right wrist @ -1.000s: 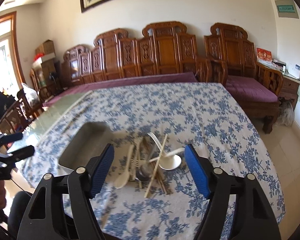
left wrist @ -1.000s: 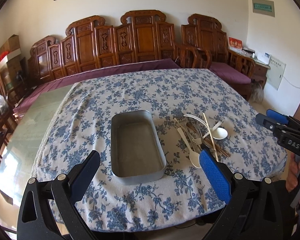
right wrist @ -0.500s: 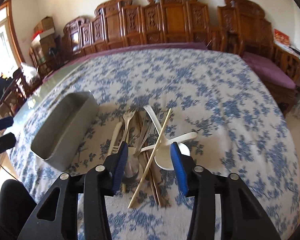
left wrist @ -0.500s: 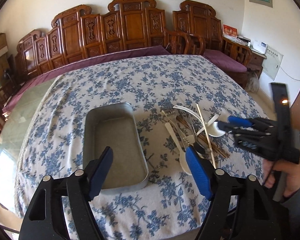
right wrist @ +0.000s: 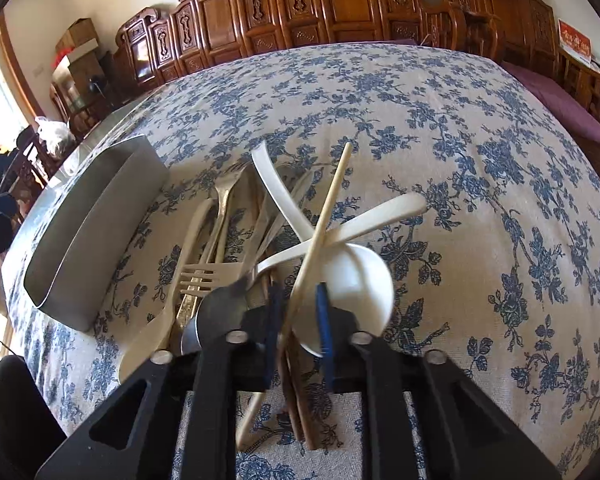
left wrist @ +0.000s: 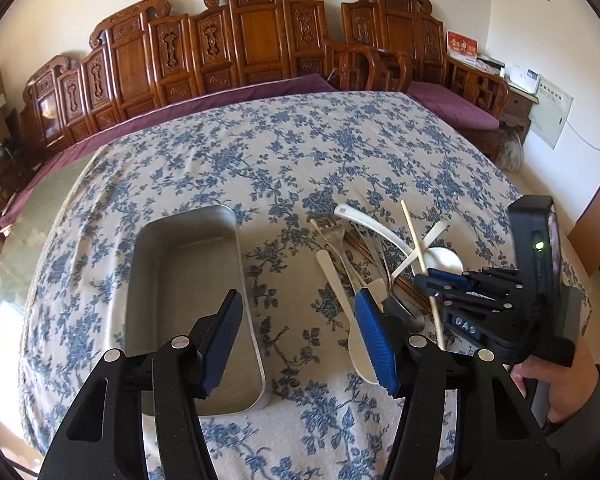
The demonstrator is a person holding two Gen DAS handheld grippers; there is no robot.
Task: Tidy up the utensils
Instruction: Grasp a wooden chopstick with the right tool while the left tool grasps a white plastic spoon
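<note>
- The right gripper (right wrist: 298,320) is low over the pile of utensils, and its jaws are closing around a pale wooden chopstick (right wrist: 328,216). In the right wrist view a narrow gap still shows between the blue pads (right wrist: 325,320) and the stick, so I cannot tell if they press on it already.
- The chopstick lies tilted across two white plastic spoons (right wrist: 356,280), whose handles cross each other.
- Left of them lie a metal fork (right wrist: 220,208), a beige plastic fork (right wrist: 200,272), a beige plastic spoon (left wrist: 358,344) and a metal spoon (right wrist: 216,312), all close together. Dark brown chopsticks (right wrist: 296,400) lie under the pile.
- The pile sits near the front edge of the tabletop, on a blue flowered tablecloth (left wrist: 340,140).
- A metal rectangular tray (left wrist: 188,272), with nothing inside, stands on the cloth just to the left of the pile.
- The left gripper (left wrist: 300,340) hovers above the tray's right wall; its jaws are closing and hold nothing.
- A person's hand (left wrist: 560,384) holds the right gripper's handle.
</note>
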